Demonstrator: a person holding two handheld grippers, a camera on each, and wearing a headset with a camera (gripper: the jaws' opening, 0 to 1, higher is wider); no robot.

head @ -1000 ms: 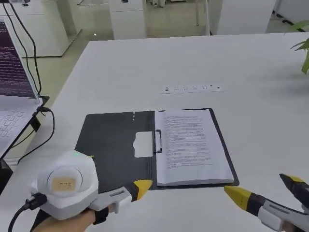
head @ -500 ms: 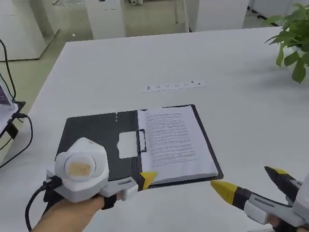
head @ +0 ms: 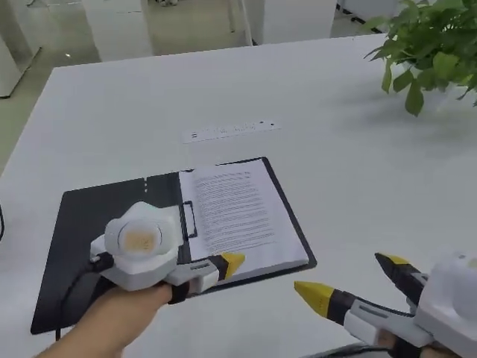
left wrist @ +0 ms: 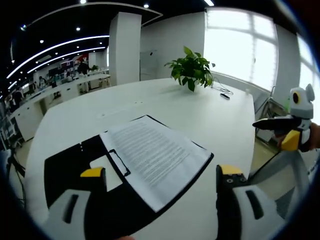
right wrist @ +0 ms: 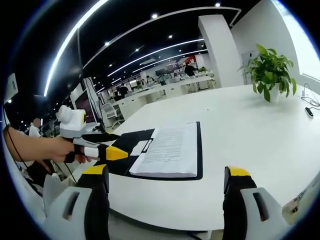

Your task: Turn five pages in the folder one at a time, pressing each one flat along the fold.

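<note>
Folder (head: 89,224), black, lay open on the white counter (head: 358,164). Printed pages (head: 238,212) were stacked on its right half, under a clip beside the fold. Left gripper (left wrist: 161,172): fingers spread wide, holding nothing, poised at the folder's near edge by the pages' lower-left corner; contact could not be told. Right gripper (head: 339,274): fingers wide apart, empty, over bare counter near the folder's near right corner, clear of it. Beyond the folder: inset socket strip (head: 232,129); potted plant (head: 428,52) at far right.
</note>
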